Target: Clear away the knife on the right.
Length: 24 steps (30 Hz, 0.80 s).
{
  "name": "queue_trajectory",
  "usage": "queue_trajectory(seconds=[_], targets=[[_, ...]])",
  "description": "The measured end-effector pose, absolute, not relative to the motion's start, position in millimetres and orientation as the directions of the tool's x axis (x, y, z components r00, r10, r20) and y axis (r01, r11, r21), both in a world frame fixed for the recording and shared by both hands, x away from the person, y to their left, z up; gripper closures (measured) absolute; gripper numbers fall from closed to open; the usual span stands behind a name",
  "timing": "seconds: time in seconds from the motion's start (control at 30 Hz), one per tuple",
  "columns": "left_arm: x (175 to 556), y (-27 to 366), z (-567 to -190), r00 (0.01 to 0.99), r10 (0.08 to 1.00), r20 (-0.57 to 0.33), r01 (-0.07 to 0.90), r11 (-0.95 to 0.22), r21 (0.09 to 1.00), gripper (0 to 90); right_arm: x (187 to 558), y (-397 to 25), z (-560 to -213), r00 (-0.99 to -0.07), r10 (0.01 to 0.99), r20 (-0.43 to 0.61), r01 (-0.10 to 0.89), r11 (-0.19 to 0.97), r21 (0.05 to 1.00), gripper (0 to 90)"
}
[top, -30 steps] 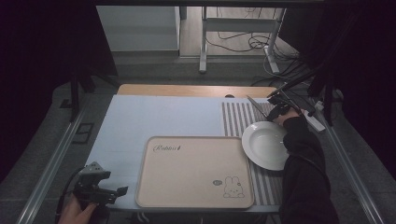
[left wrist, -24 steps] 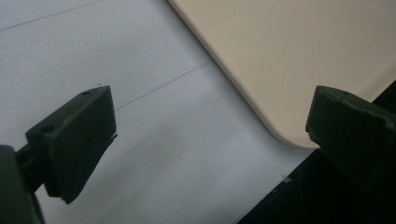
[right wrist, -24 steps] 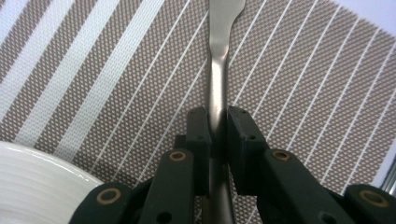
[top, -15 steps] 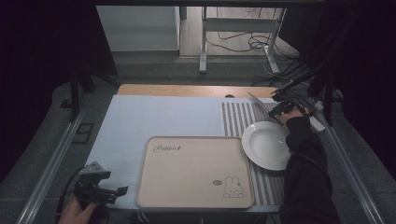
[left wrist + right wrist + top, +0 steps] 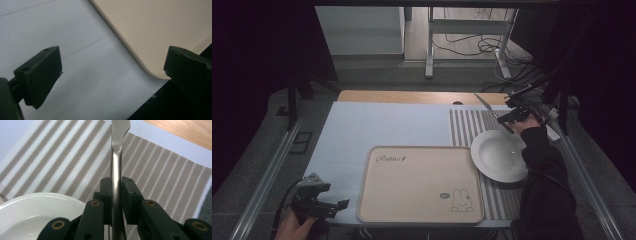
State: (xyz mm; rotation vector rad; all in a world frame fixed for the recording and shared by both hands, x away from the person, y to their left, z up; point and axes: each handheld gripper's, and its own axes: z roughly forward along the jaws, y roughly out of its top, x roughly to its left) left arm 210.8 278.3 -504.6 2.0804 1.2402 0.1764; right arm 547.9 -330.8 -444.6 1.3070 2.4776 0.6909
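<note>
Currently: round white ceramic plate [image 5: 500, 155] sitting on the grey-and-white striped fabric placemat [image 5: 472, 127], nothing visible in it. Beige square tray with a rabbit print [image 5: 419, 182] just beside the plate, likewise bare. Right gripper [image 5: 508, 118] past the plate's far rim, jaws clenched on the slim silver metal table knife [image 5: 116, 165]; blade held off the mat, pointing toward the far wooden table edge [image 5: 412, 96]. Blade tip cut off at the top of the right gripper view; from above, just a thin sliver, hard to make out. Left gripper [image 5: 112, 72] at the near left corner, jaws spread wide, grasping nothing, hovering over pale blue tabletop [image 5: 62, 32] and tray corner. Rabbit print seen from above, not from the left gripper view.
</note>
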Motion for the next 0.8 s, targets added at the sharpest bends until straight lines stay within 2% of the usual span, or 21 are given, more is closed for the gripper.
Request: queue_trajectory(seconds=[0.8], targets=[[211.1, 277.3, -504.9, 0.531, 0.818, -0.221, 0.722, -0.301, 0.623, 2.8, 481.9, -270.9, -444.3, -0.705, 0.709, -0.025, 0.593, 0.609, 0.526, 80.4]])
